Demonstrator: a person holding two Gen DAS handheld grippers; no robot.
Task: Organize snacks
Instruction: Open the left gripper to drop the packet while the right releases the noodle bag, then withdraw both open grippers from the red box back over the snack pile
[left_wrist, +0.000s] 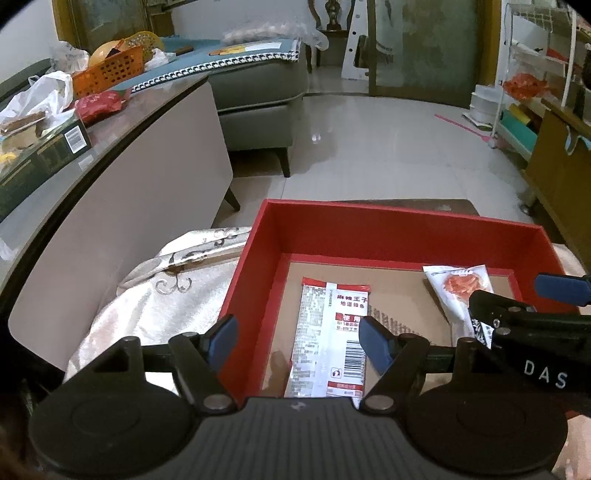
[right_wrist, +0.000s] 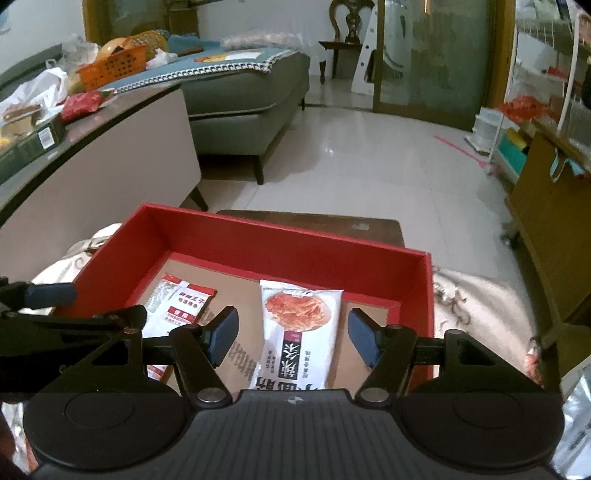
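snack packets (right_wrist: 299, 332) flat in red box (right_wrist: 258, 236) | left gripper (left_wrist: 297, 339), right gripper (right_wrist: 291, 334) angled down above, jaws apart, empty

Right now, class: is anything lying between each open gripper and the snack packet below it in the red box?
Nothing visible. The left gripper hangs open over the silver-and-red packet, and the right gripper over the white packet. Both lie uncovered on the floor of the red box, apart from each other.

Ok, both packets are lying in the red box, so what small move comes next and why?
Probably lift both tools clear of the box and go for another snack. The left tool and right tool are open, and each packet lies flat, released.
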